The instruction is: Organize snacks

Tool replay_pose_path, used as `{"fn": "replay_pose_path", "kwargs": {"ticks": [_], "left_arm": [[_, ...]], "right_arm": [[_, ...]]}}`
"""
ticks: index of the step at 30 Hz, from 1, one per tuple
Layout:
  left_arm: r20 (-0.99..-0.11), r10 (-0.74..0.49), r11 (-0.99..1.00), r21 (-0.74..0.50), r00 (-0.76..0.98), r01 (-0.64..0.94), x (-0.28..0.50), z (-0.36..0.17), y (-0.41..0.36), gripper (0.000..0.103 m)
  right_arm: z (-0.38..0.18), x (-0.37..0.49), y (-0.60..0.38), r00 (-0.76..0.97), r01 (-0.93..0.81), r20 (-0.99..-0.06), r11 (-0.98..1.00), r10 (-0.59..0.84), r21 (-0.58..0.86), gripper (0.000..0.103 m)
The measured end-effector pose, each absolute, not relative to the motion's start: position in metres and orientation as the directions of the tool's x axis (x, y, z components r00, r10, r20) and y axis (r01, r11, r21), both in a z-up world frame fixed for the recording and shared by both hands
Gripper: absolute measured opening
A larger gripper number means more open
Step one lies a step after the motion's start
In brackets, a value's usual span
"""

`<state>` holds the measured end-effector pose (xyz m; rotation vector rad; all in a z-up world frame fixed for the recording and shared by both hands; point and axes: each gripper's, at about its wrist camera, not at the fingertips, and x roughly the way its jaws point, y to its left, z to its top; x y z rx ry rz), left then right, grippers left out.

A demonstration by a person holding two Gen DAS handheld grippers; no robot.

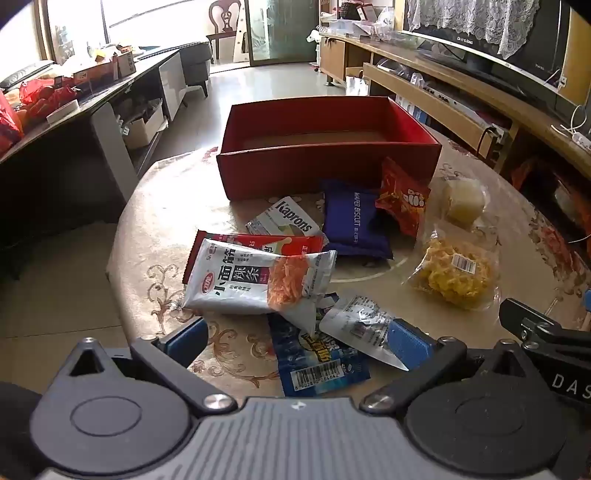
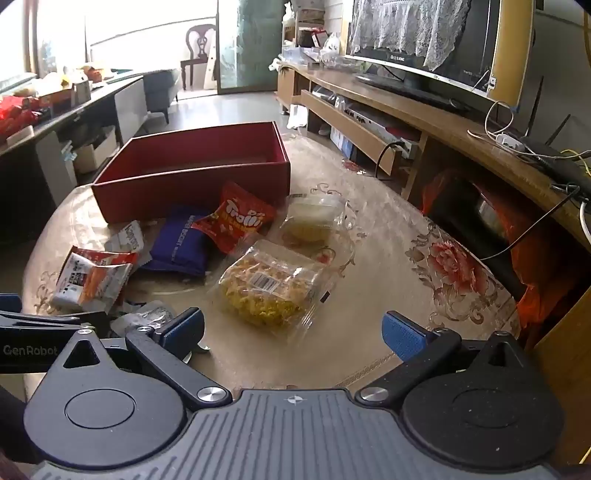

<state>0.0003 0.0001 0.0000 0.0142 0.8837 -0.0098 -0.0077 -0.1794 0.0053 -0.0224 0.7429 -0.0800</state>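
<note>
Lace-draped television [image 2: 424, 33] on long wooden stand [image 2: 424, 114]; wooden chair [image 1: 224, 18] by glass door [image 1: 280, 29]; floral tablecloth [image 2: 454, 273]

Grey-white packet [image 1: 282, 220] showing "Kaprons"; blue pouch [image 1: 352, 225] reading "WAFER BISCUIT"; red gummy bag [image 2: 236, 218] displaying "Trolli"; silver spicy-strip packet [image 1: 258, 278] carrying large Chinese characters "小面筋 辣条"; left gripper's arm [image 2: 29, 349] bearing "GenRobot"; right gripper's arm [image 1: 569, 382] showing "DAS", cut off.

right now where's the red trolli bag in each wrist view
Left wrist: red Trolli bag sits right of centre, below the red box's near right corner.
Right wrist: Trolli bag sits left of centre, against the same box.
Shared landmark: the purple wafer biscuit pack beside it.
</note>
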Motion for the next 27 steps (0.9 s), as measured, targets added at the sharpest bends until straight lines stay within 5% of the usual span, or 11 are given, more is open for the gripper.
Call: {"fn": "replay_pose_path", "kwargs": {"ticks": [27], "left_arm": [[-0.787, 0.017, 0.999, 0.041, 0.617, 0.024, 0.000, -0.008, -0.002, 0.101]], "right_arm": [[-0.004, -0.005, -0.176, 0.700, 0.043, -0.710, 0.997, -0.075, -0.062, 0.103]]}}
